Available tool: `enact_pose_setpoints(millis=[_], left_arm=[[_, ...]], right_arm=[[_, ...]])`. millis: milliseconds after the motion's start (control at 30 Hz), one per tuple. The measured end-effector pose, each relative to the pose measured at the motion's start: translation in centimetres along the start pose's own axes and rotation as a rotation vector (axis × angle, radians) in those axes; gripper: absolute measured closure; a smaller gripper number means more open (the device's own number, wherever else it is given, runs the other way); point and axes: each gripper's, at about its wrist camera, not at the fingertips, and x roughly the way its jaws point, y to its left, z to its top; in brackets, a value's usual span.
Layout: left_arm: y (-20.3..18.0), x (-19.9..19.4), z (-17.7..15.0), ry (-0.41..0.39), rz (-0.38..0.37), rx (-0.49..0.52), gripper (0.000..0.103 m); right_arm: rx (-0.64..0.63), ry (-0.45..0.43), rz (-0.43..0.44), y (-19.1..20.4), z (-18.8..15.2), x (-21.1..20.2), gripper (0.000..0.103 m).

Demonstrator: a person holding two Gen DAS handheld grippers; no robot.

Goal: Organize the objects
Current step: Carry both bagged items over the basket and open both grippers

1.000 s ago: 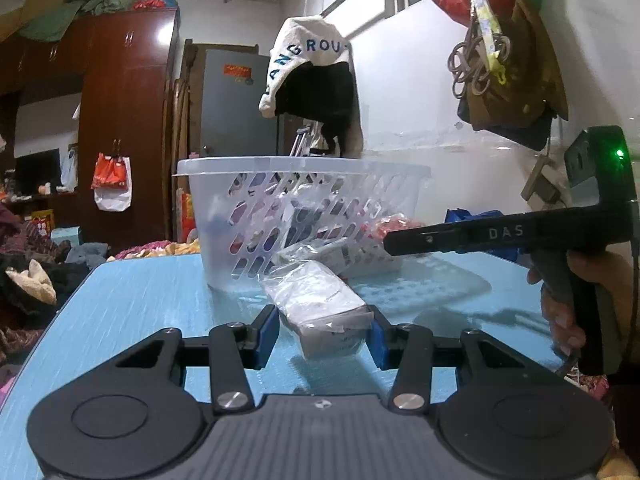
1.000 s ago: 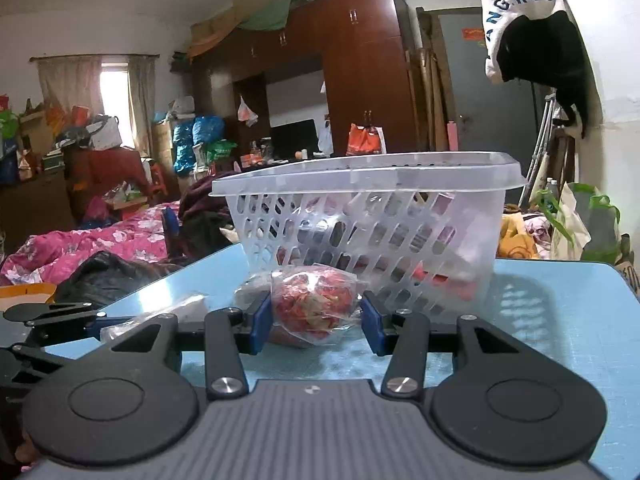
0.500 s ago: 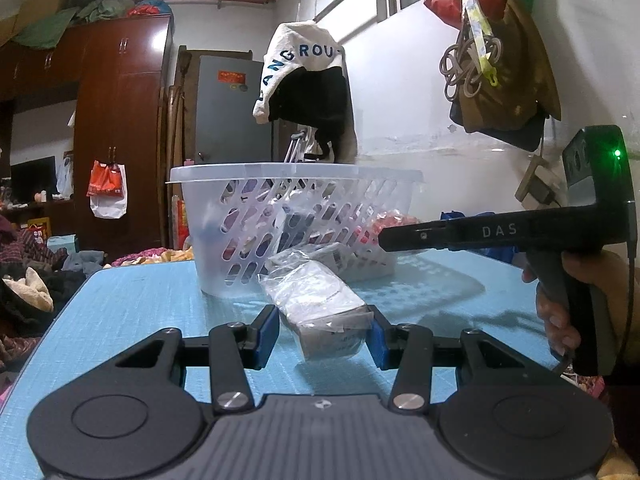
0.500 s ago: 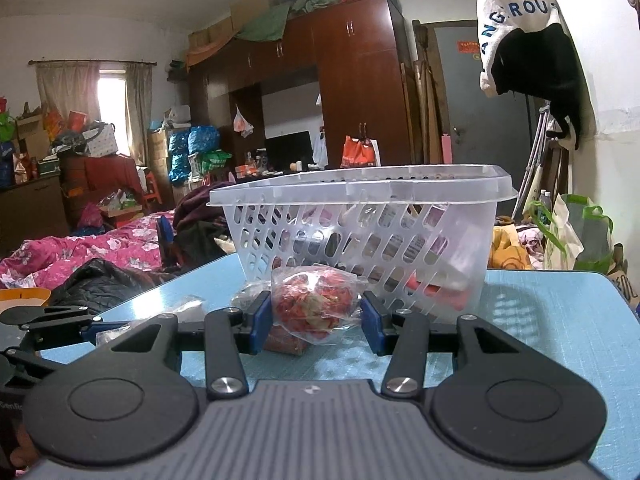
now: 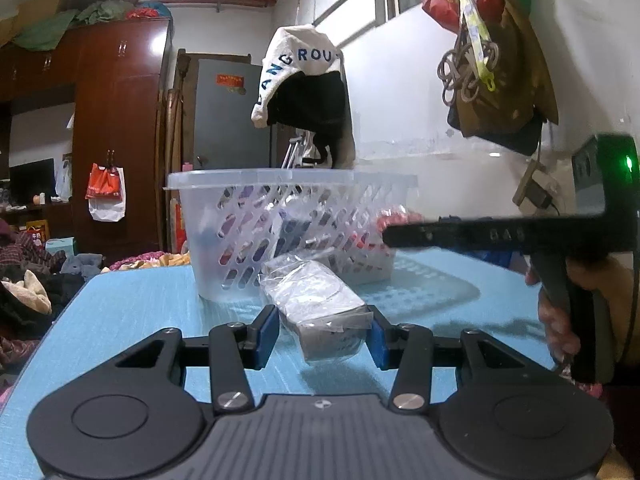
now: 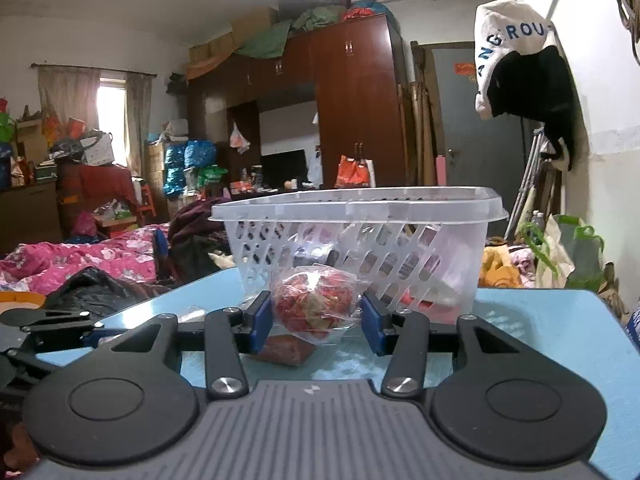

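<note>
My left gripper (image 5: 323, 330) is shut on a clear-wrapped grey packet (image 5: 316, 306), held just above the blue table (image 5: 132, 320). Behind it stands a clear perforated plastic basket (image 5: 288, 184) with several items inside. My right gripper (image 6: 317, 322) is shut on a clear bag of red snacks (image 6: 314, 304), lifted off the table in front of the same basket (image 6: 356, 208). A dark red packet (image 6: 286, 350) lies on the table under that bag. In the left wrist view the right gripper's black body (image 5: 512, 236) and the hand holding it reach in from the right.
The blue table's edge (image 6: 608, 300) drops off to the right and left. The left gripper's black body (image 6: 44, 320) shows at the lower left of the right wrist view. A cap and bags hang on the white wall (image 5: 400, 92); a cluttered bedroom lies beyond.
The right gripper has risen slightly with the red snack bag, so the dark red packet under it shows more. The left gripper still holds its packet in the same spot.
</note>
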Motion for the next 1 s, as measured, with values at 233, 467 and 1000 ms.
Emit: enact_pose_setpoints(millis=[233,467,1000], left_arm=[[0.8,-1.4,4.1,-0.102,0.010,-0.005,0.053],[2.3,2.9,12.6,-0.148,0.003,-0.066,0.053],[6.0,13.8,16.7,0.037,0.157,-0.130,0.051]], right_arm=[[-0.017,-0.043,0.005,0.2,1.7,-1.4,0.053],[0.056,-0.077,0.034,-2.8,8.7,0.7,0.053],[0.000,0.015,-0.135,-5.9,11.4,7.7,0.049]])
